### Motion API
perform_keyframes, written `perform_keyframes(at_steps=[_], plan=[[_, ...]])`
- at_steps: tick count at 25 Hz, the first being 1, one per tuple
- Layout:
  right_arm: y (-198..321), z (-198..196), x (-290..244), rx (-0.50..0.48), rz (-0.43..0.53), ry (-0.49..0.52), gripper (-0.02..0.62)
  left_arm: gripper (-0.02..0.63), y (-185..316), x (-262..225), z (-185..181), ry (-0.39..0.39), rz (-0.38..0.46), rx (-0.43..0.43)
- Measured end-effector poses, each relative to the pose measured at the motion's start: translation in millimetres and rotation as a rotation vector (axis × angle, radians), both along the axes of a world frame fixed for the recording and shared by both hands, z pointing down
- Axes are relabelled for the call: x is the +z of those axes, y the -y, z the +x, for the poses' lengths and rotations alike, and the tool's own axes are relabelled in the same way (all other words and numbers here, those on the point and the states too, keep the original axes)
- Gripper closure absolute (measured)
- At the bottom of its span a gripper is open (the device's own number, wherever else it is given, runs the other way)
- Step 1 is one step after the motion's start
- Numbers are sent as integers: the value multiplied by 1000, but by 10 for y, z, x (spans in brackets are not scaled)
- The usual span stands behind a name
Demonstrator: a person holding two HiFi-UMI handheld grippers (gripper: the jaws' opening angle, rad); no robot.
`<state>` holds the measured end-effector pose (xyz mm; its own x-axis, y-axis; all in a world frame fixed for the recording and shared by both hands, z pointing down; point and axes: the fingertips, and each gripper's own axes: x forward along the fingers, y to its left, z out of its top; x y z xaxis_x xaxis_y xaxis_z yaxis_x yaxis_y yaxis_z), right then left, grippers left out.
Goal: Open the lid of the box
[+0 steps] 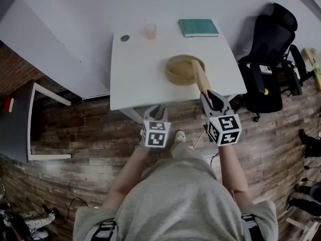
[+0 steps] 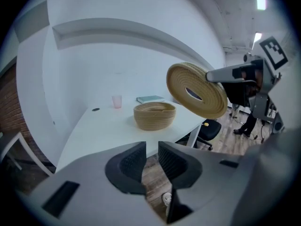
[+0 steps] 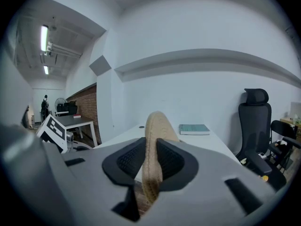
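A white desk stood in the upper middle of the head view, against a pale wall; the floor below it was of dark wood planks; a brick wall showed at the left edge, with a smaller grey table in front of it. A black office chair stood right of the desk. On the desk, the round woven box sat open, right of centre; behind it lay a green book, a pink cup and a small dark disc, all well apart. The right gripper had its jaws clamped on the rim of the woven lid, held on edge above the desk's near side, clear of the box. The left gripper hovered off the desk's near edge; its jaws stood slightly apart with nothing between them.
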<state>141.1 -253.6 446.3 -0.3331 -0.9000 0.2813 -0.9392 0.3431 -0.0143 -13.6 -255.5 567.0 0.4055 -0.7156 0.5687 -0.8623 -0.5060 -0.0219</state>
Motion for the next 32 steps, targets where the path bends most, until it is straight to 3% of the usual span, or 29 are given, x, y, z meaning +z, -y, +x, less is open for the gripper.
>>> perform_keyframes(at_steps=[17, 32], plan=[[-1185, -518, -132, -24, 44, 68, 517, 573, -1071, -525, -440, -98, 99, -39], [-1635, -844, -150, -64, 51, 103, 517, 580, -1505, -770, -797, -208, 100, -85]])
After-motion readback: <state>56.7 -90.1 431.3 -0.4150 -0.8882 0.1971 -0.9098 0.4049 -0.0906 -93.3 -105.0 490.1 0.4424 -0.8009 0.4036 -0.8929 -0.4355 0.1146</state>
